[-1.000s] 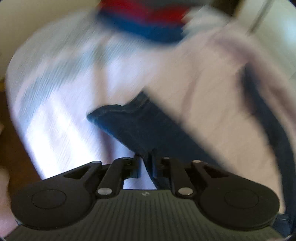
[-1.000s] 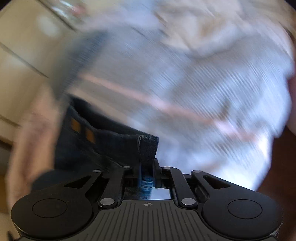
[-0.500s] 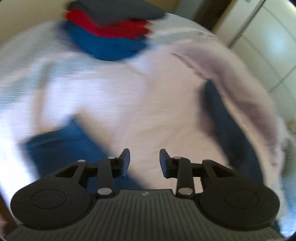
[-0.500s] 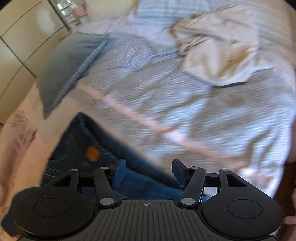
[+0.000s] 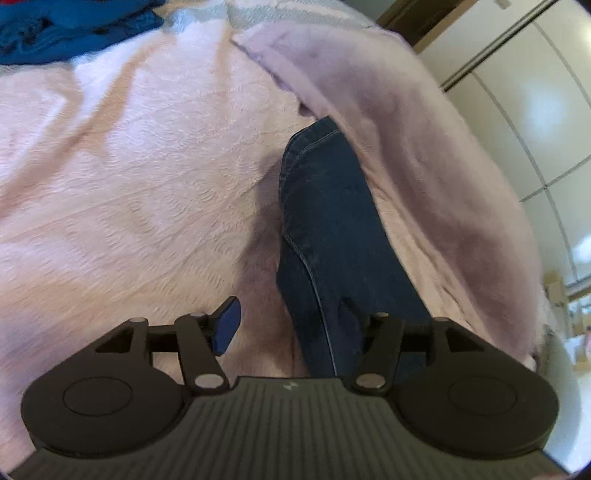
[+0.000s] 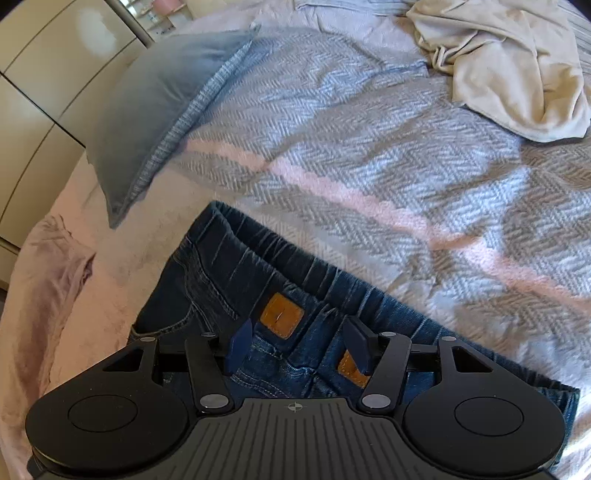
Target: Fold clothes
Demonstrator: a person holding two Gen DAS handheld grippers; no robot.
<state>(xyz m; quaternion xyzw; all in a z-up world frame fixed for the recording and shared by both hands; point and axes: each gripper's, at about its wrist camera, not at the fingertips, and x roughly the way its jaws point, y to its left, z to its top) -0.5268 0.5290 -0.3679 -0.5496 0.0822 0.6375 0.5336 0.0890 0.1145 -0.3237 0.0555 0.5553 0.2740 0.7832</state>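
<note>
A pair of dark blue jeans lies on the bed. In the left wrist view one leg of the jeans [image 5: 332, 221] stretches away over a pink fleece blanket [image 5: 147, 166]. My left gripper [image 5: 290, 323] is open and empty, just above the near end of that leg. In the right wrist view the jeans' waistband [image 6: 280, 266] with its tan leather patch [image 6: 281, 315] lies flat. My right gripper [image 6: 298, 349] is open and empty, just above the waistband.
A stack of folded blue and red clothes [image 5: 74, 26] sits at the far left of the bed. A grey pillow [image 6: 159, 110] and a crumpled cream garment [image 6: 517, 66] lie on the grey herringbone bedspread [image 6: 369, 147]. Wardrobe doors [image 5: 517, 92] stand beside the bed.
Both grippers were shut on the jeans a second ago, then opened and let go. The jeans now lie flat on the bed, and both grippers hover over them.
</note>
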